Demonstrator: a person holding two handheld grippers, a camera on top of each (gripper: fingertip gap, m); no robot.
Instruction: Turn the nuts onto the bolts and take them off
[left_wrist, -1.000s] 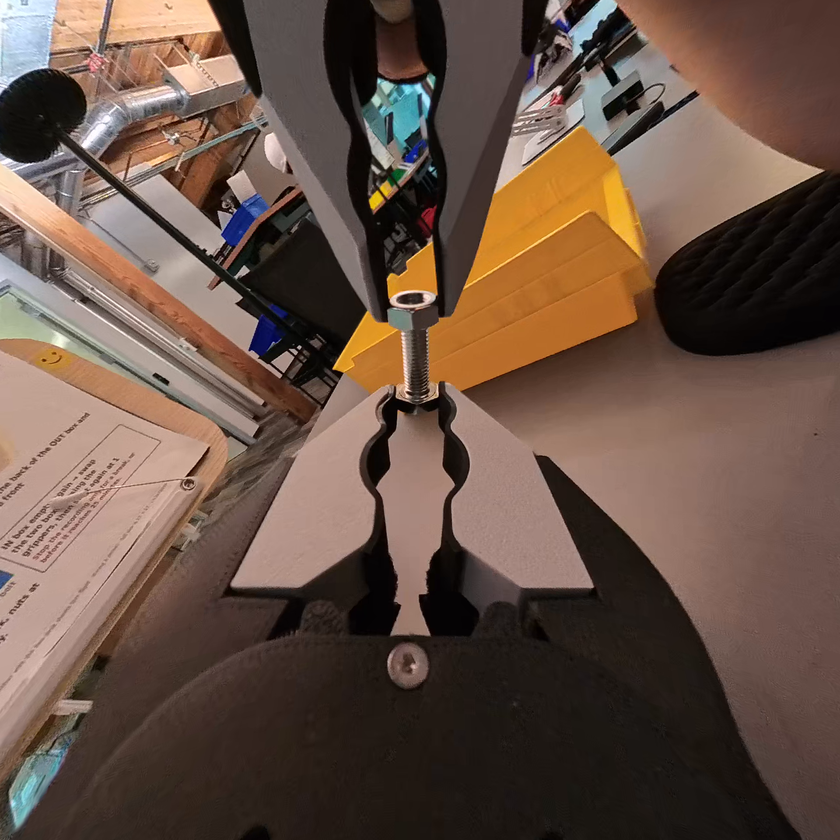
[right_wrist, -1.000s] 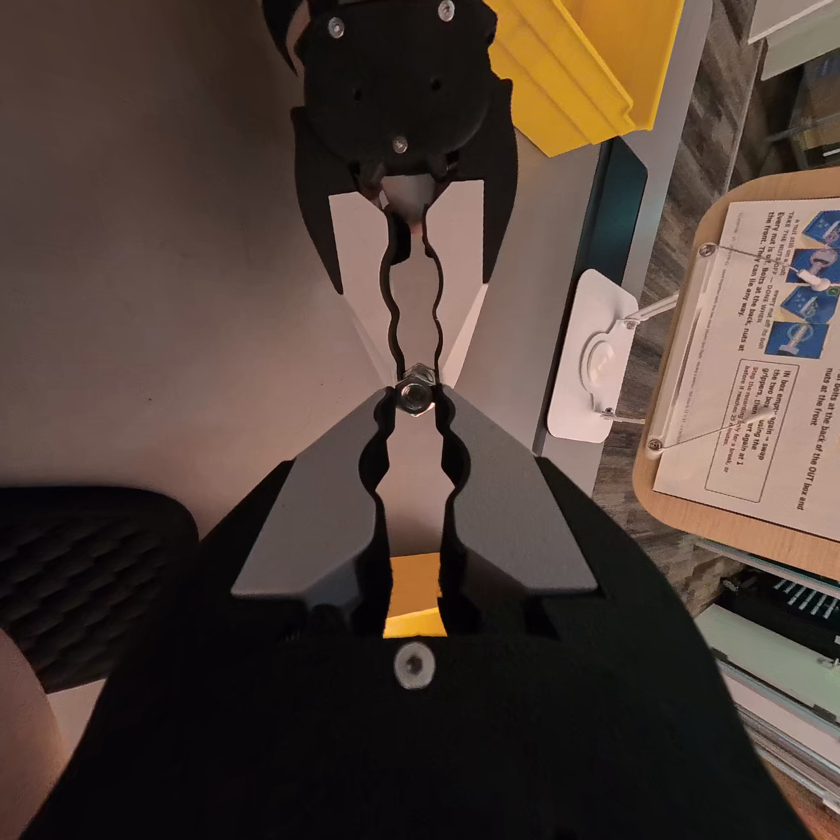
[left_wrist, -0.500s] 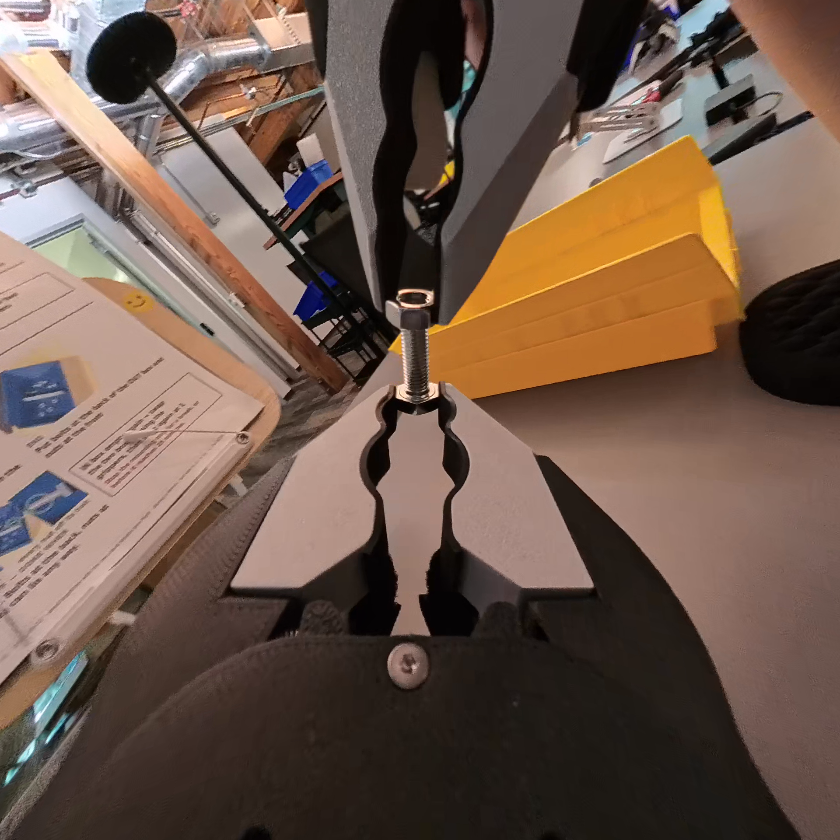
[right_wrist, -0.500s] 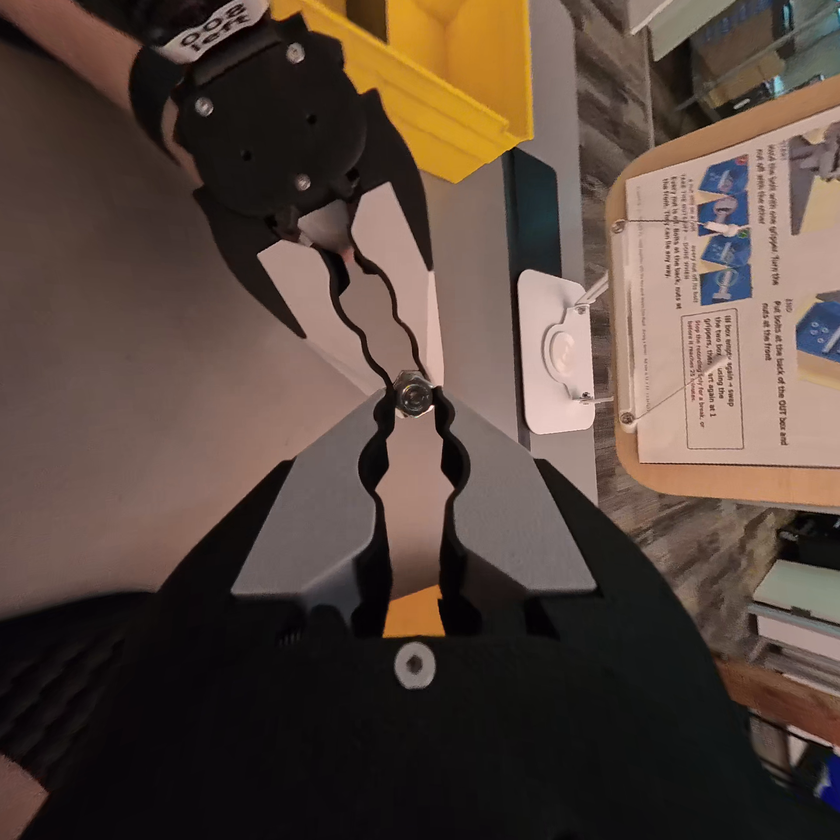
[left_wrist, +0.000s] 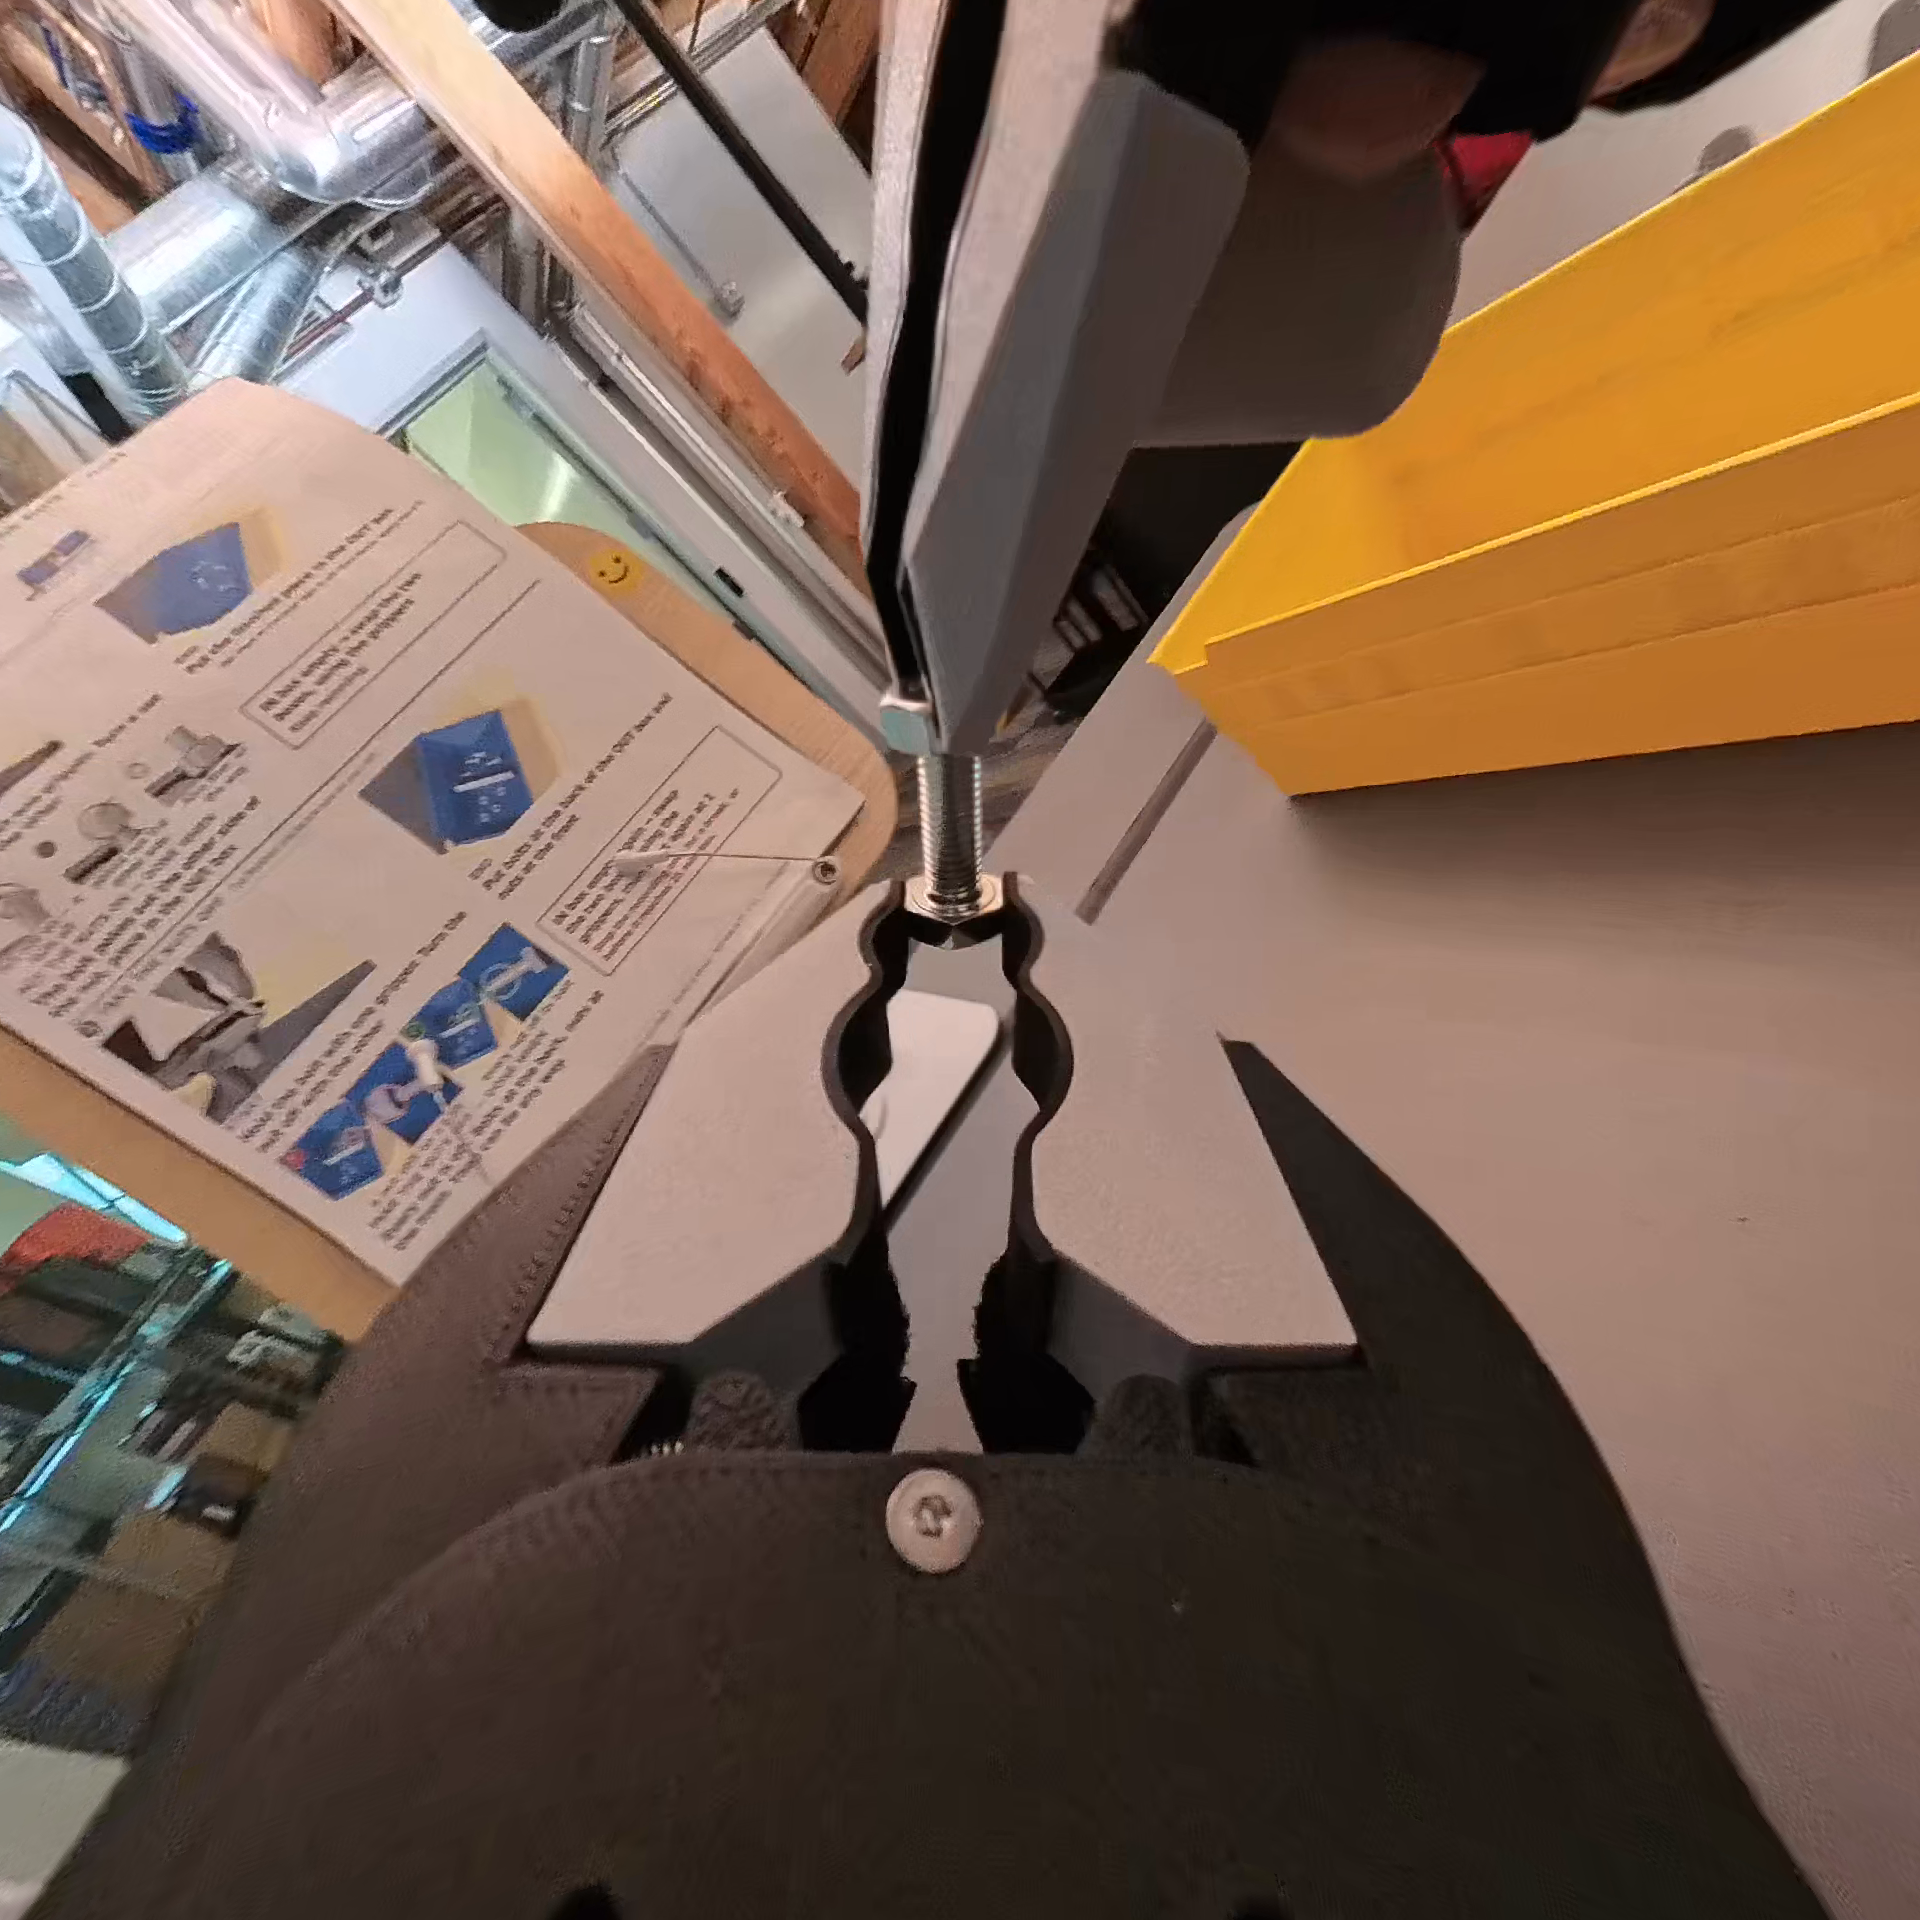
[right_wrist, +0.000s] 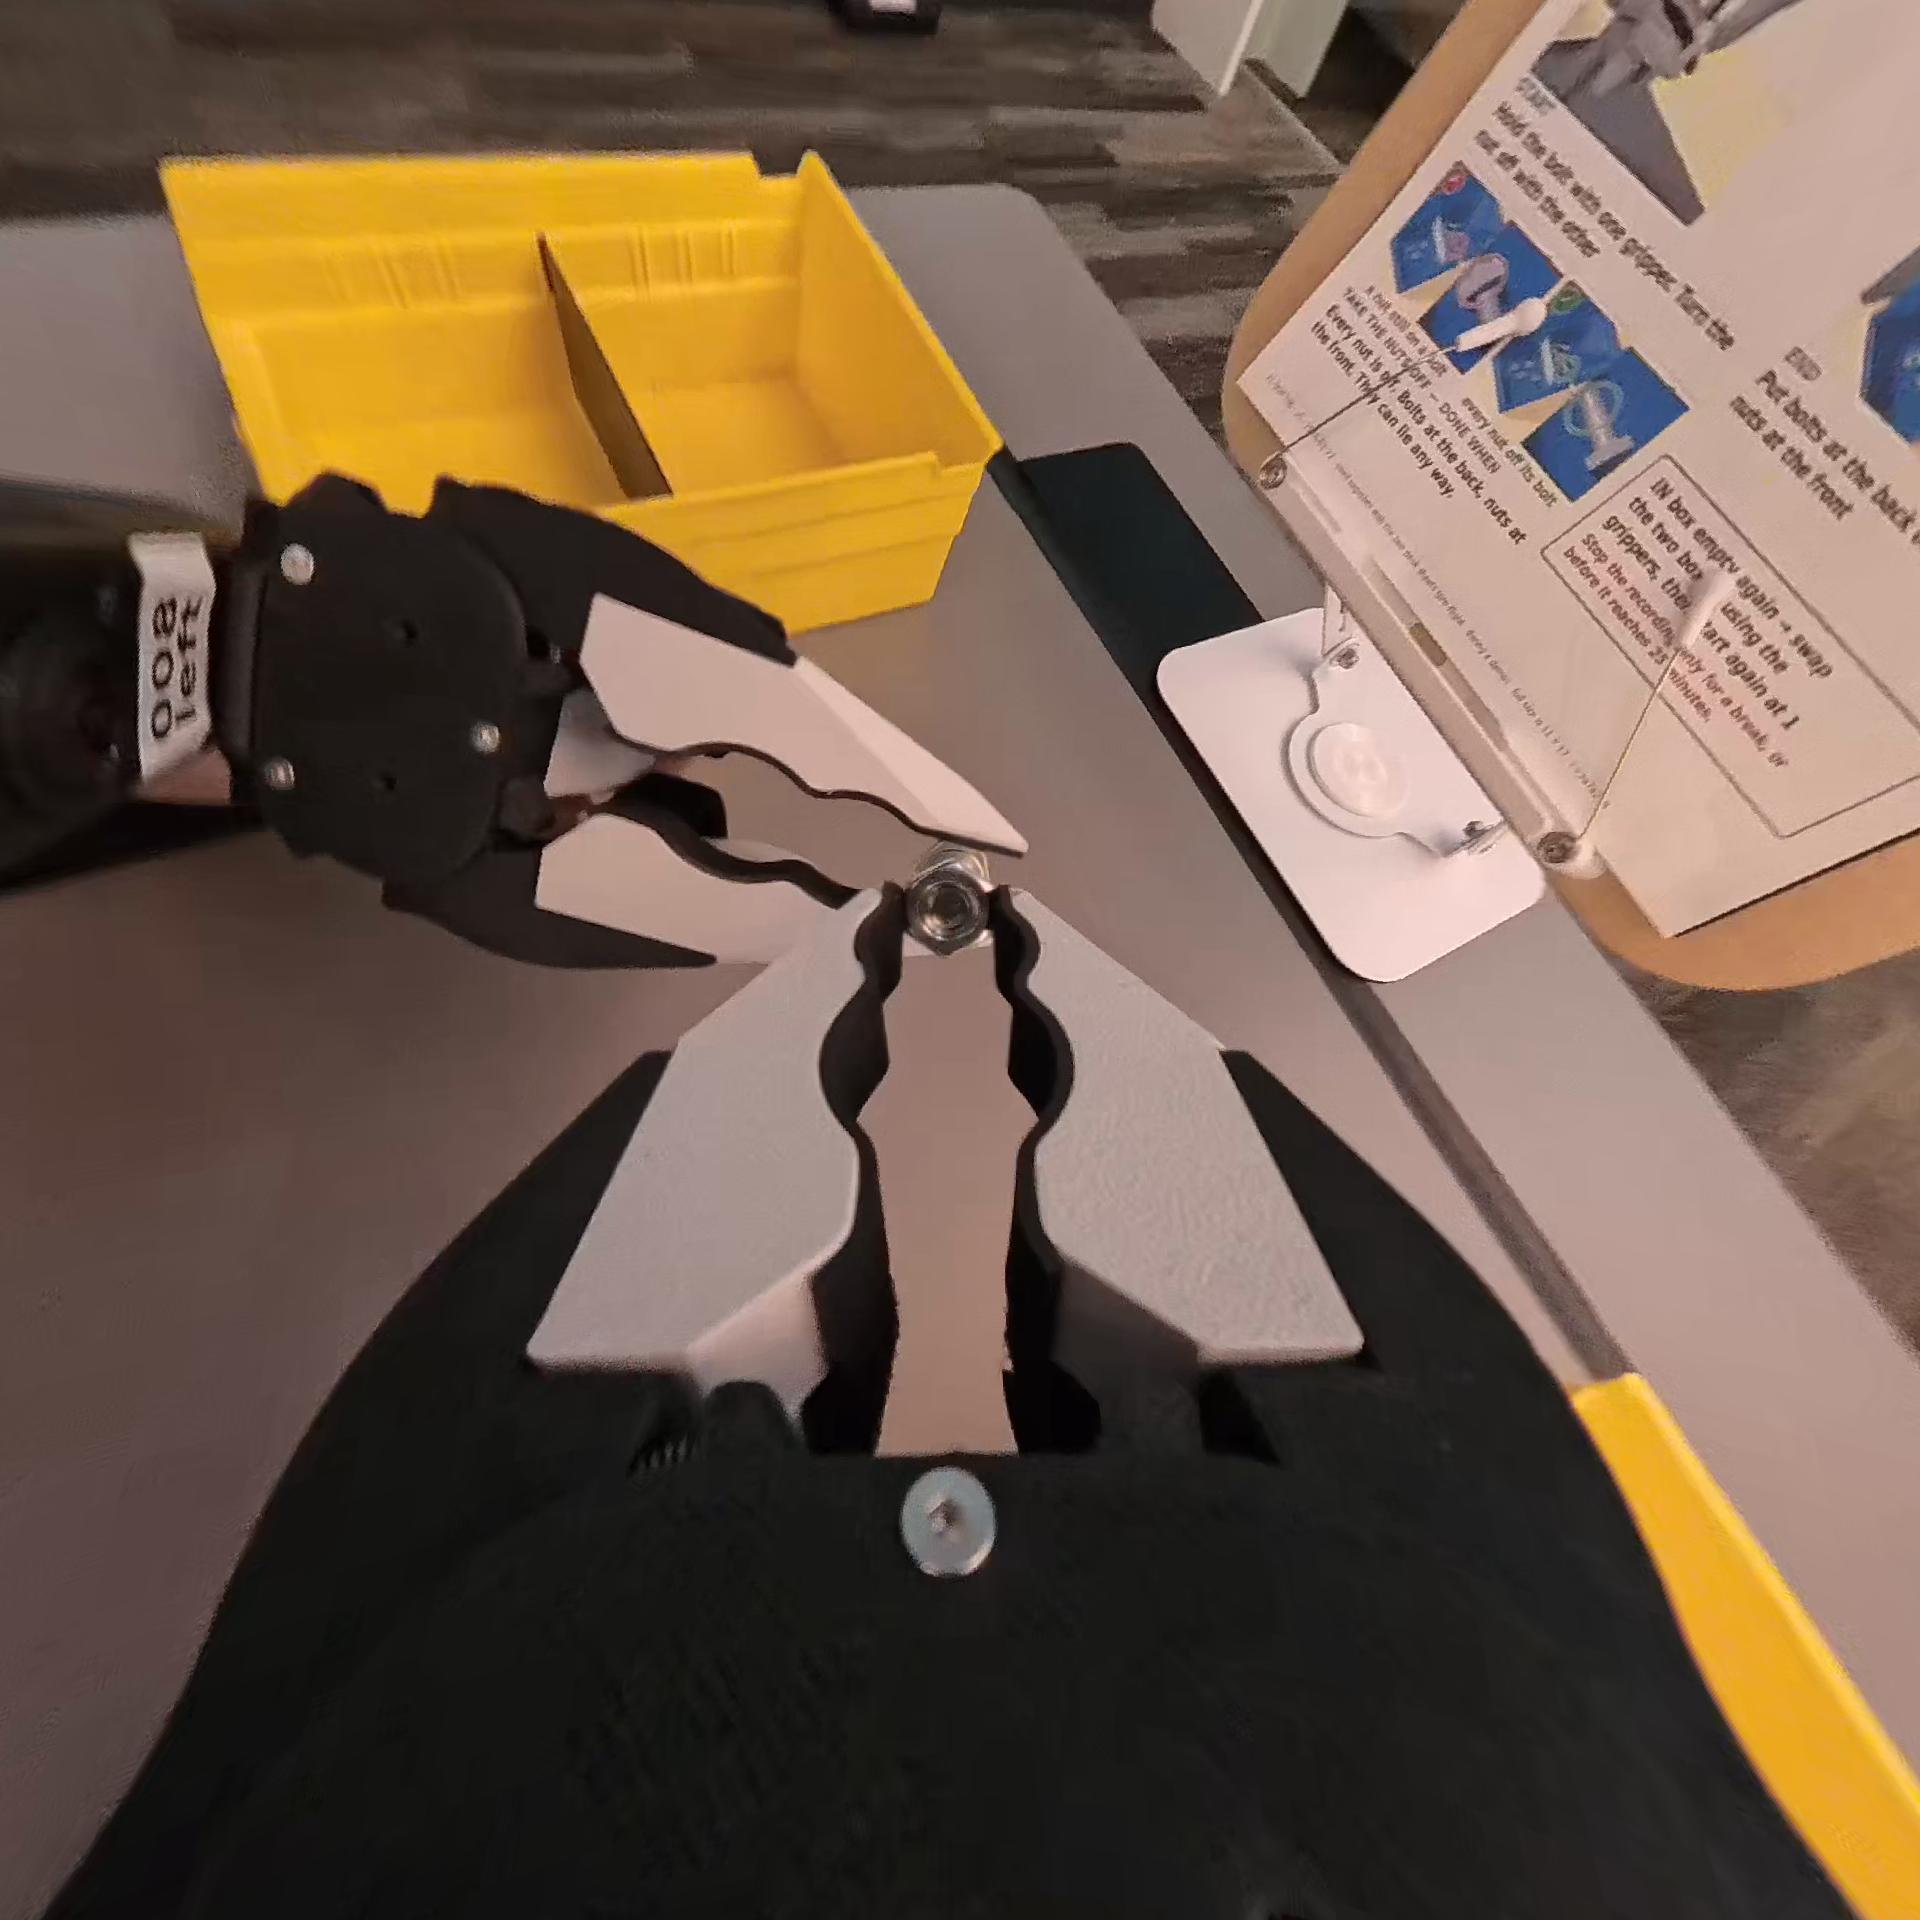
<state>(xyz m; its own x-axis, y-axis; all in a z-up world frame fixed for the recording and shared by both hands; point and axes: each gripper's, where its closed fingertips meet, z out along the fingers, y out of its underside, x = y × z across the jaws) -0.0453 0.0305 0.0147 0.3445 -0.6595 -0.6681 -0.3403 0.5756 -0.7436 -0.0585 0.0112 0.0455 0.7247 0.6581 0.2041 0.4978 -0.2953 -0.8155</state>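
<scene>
A steel bolt (left_wrist: 951, 821) spans the gap between my two grippers, above the grey table (left_wrist: 1558, 1091). My left gripper (left_wrist: 951, 906) is shut on the bolt's hex head. My right gripper (left_wrist: 920, 717) comes down from the top of the left wrist view, edge-on, and is shut on the nut (left_wrist: 904, 722) at the bolt's far end. In the right wrist view, my right gripper (right_wrist: 943, 906) holds the nut (right_wrist: 943, 914) end-on. There the left gripper (right_wrist: 945, 871) reaches in from the left, behind the nut.
An open yellow divided bin (right_wrist: 904, 499) stands at the table's far side and also shows in the left wrist view (left_wrist: 1558, 623). An instruction sheet on a wooden board (right_wrist: 1662, 468) stands on a white base (right_wrist: 1351, 790) past the table's right edge. Another yellow bin's rim (right_wrist: 1745, 1610) is near right. About 4 cm separates my left fingertips from my right.
My right gripper has turned about the bolt's axis, from face-on to edge-on in the left wrist view. Both views have swung round, and the sheet now shows more. Both grips have held.
</scene>
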